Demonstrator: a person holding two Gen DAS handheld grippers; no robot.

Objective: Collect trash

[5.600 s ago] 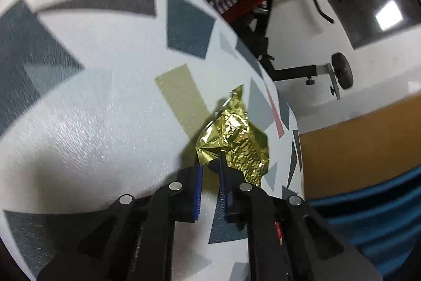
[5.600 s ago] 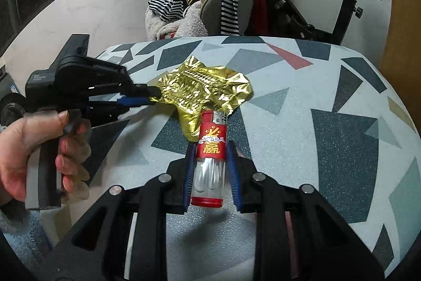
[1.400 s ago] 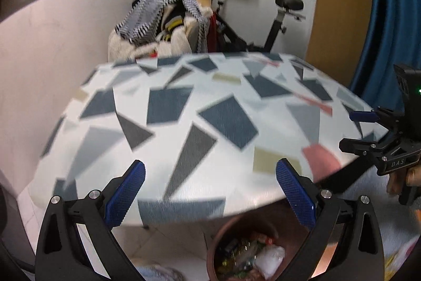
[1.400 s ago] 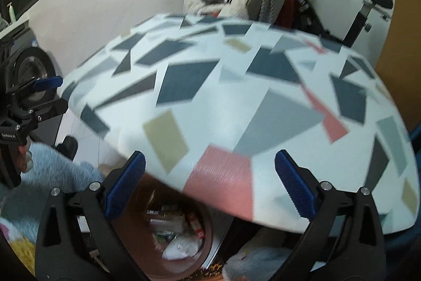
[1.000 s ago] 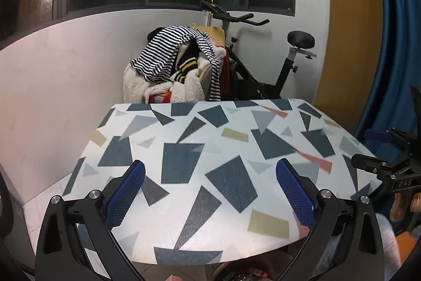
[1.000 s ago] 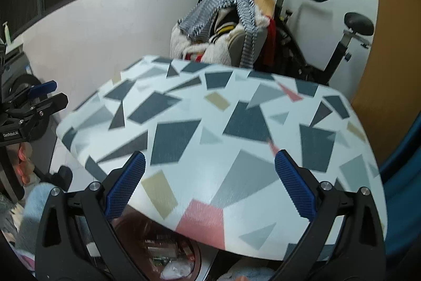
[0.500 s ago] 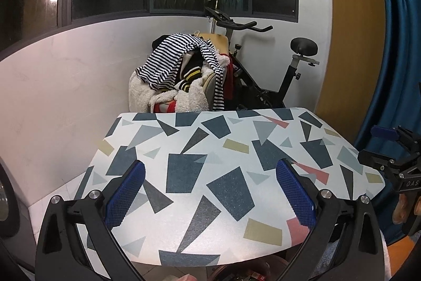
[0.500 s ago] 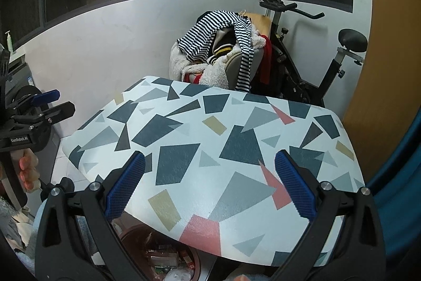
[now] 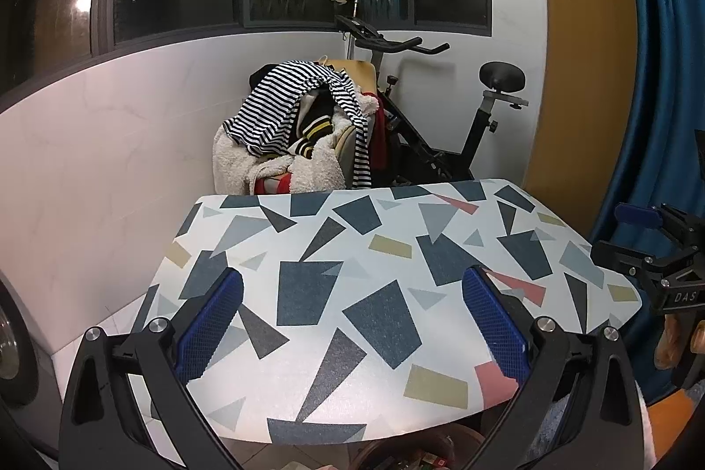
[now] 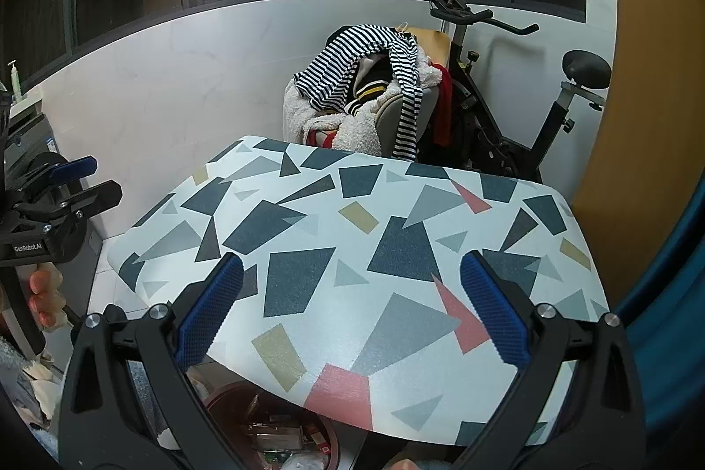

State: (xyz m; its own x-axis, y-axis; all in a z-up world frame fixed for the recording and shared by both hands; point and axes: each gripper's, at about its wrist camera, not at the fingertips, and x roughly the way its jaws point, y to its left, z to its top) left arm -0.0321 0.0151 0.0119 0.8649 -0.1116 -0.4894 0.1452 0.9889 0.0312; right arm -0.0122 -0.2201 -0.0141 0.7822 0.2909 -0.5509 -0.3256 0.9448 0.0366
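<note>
Two handheld grippers hover side by side at the near edge of a surface (image 9: 352, 249) patterned with grey, blue, pink and tan shapes. The left gripper (image 9: 352, 320) has its fingers spread wide with nothing between them; the right gripper (image 10: 350, 309) is the same, wide and empty. No trash shows anywhere on the surface. The only trash visible sits in a brown bin (image 10: 229, 397) on the floor, below the surface's near edge and beneath both grippers (wrappers and scraps (image 10: 282, 443) show inside it). In the left wrist view only the bin's rim peeks in at the bottom. Judging from this, nothing remains ahead of either gripper, so neither hand has the shorter reach.
</note>
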